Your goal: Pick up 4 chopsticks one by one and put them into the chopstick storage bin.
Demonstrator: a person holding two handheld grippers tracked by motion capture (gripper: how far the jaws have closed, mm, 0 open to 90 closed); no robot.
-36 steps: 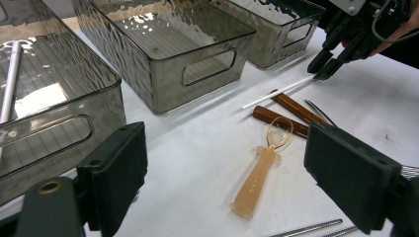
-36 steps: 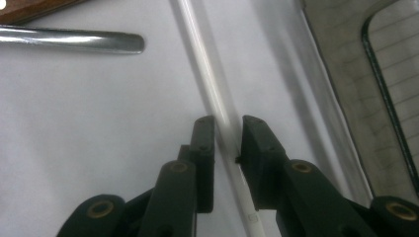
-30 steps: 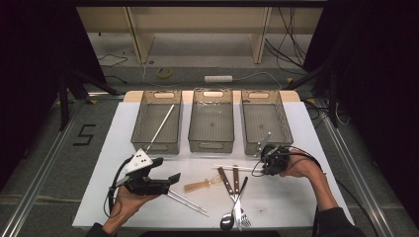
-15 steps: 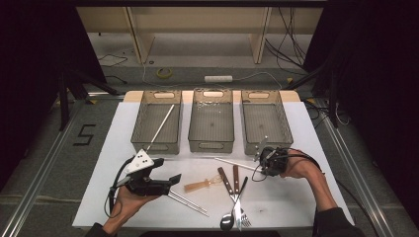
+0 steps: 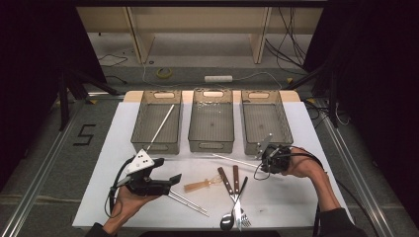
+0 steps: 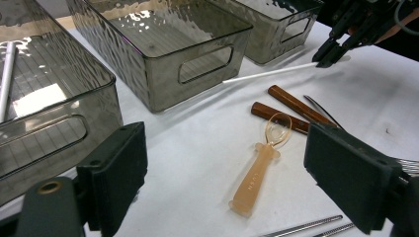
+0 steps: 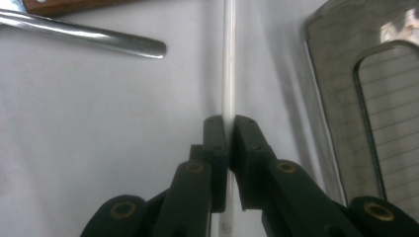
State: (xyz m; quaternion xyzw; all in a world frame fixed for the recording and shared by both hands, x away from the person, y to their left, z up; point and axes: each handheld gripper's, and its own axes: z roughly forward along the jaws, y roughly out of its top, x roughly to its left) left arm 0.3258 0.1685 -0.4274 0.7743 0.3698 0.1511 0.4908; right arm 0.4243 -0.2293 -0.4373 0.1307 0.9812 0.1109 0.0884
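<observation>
I see bare white table to the right of the cutlery pile, room enough to pass a gripper. Ahead, three grey bins stand side by side and wall off the far edge. The amber scoop and steel chopsticks clutter the middle between my hands

I see the white table brightly lit from overhead while the surroundings sink into black. My near jaws blur softly, and glare ripples on the clear bins.
</observation>
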